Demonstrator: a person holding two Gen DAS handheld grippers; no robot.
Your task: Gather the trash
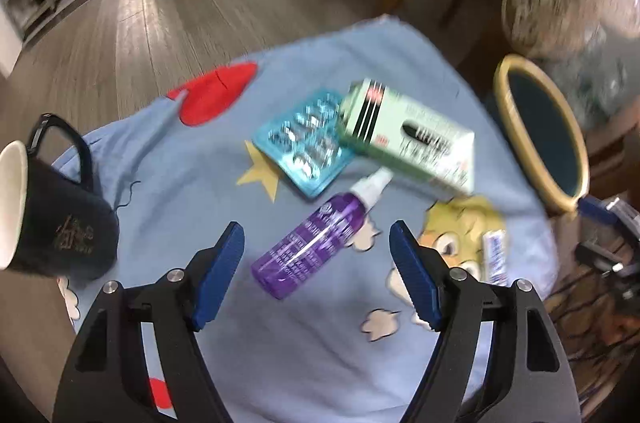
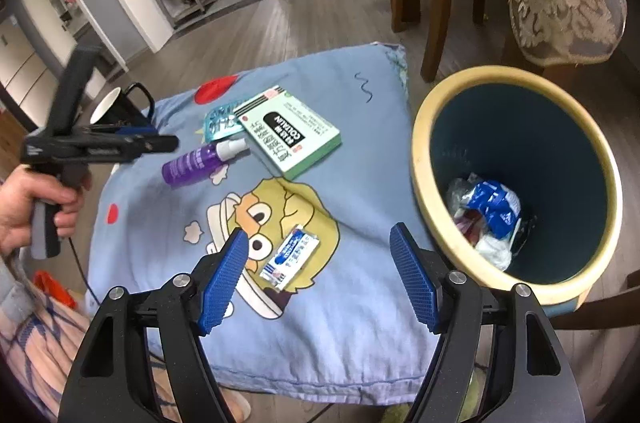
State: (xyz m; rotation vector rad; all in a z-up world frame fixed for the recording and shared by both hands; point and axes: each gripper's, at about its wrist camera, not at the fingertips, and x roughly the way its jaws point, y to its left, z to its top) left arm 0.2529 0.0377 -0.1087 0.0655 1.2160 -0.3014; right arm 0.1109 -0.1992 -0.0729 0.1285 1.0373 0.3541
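1. Hovering with its jaws spread and empty, the left claw (image 1: 316, 247) faced a purple spray bottle (image 1: 316, 239) lying on the blue cartoon cushion (image 2: 360, 95).
2. Its long axis ran diagonally, cap pointing away to the right, base nearest and between the fingers.
3. The right claw (image 2: 316, 251), also spread, hung over a small white-and-blue packet (image 2: 290, 257), the trash bin (image 2: 424, 159) just to its right.

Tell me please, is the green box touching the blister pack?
Touching: in the left wrist view the green box lies overlapping the blister pack's edge, no cloth between them.
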